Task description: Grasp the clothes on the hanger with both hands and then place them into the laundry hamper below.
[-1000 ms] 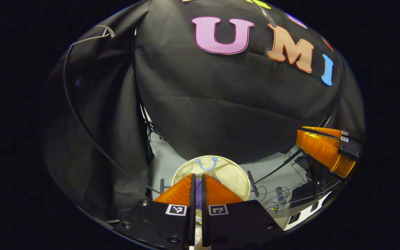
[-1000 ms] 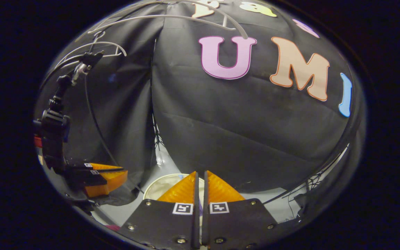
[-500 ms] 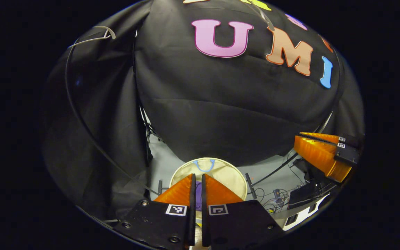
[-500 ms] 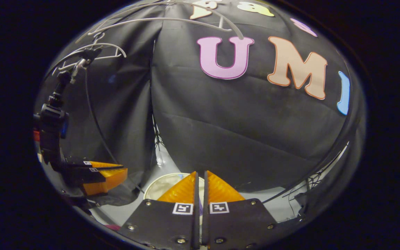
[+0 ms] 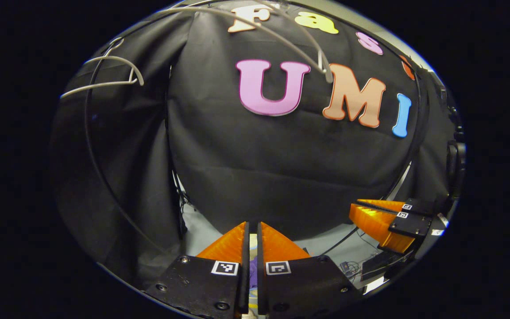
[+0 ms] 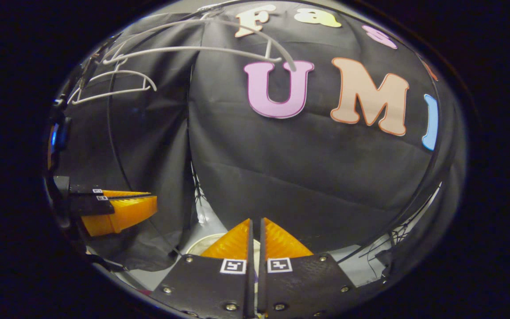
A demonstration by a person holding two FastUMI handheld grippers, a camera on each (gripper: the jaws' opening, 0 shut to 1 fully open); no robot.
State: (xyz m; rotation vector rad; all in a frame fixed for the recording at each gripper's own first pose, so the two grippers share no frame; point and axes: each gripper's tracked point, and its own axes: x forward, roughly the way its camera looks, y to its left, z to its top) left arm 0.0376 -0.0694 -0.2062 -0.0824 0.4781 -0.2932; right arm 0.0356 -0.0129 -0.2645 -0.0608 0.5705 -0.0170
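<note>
In the left gripper view the left gripper (image 5: 251,230) is seen with its fingers pressed almost together on nothing, a scrap of purple cloth (image 5: 253,269) showing low behind them. The right gripper (image 5: 372,217) is seen at the right, its fingers likewise nearly closed and bare. In the right gripper view a sliver of the round cream fabric laundry hamper (image 6: 202,245) is seen on the floor just beyond the fingers. Bare white plastic hangers (image 6: 117,84) are hung high at the left.
</note>
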